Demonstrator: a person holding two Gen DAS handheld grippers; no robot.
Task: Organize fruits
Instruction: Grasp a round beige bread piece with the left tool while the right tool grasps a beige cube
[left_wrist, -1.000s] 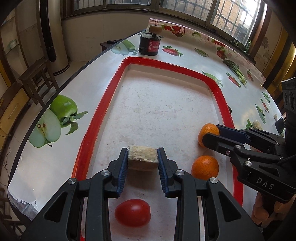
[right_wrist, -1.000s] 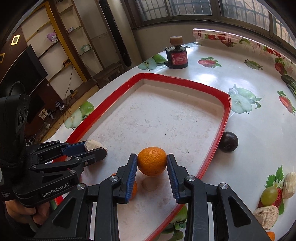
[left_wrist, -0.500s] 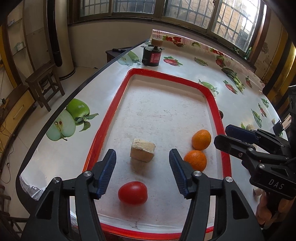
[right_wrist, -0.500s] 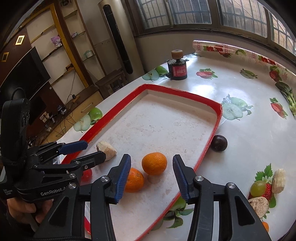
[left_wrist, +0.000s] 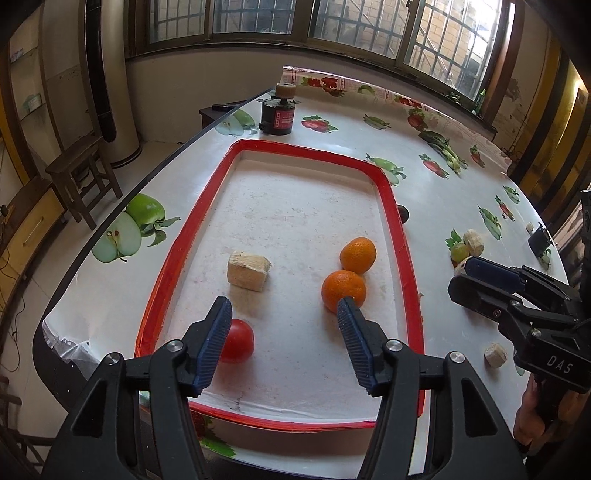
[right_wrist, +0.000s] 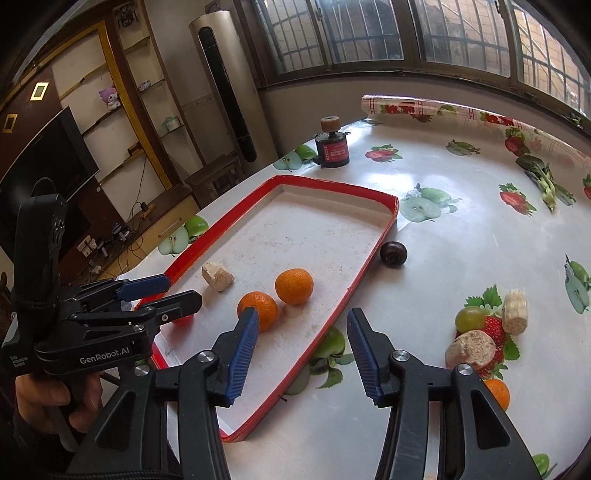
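A red-rimmed white tray (left_wrist: 392, 206) (right_wrist: 371, 258) holds two oranges (left_wrist: 344, 290) (left_wrist: 358, 254) (right_wrist: 294, 281), a beige chunk (left_wrist: 248, 271) (right_wrist: 218, 276) and a red tomato (left_wrist: 238, 340). My left gripper (left_wrist: 282, 343) is open and empty above the tray's near end. My right gripper (right_wrist: 301, 354) is open and empty over the tray's right rim; it shows in the left wrist view (left_wrist: 460, 275). A dark plum (right_wrist: 393, 254) lies on the table just outside the tray.
Two beige chunks (right_wrist: 470, 349) (right_wrist: 515, 312) and a small orange (right_wrist: 498, 393) lie on the fruit-print tablecloth at right. A black-and-red cylinder (left_wrist: 277, 116) (right_wrist: 331, 149) stands beyond the tray. The table edge runs along the left, with a stool (left_wrist: 83, 173) beyond.
Both grippers opened and pulled back. The left one let go of the beige chunk and the right one let go of an orange; both now rest in the tray.
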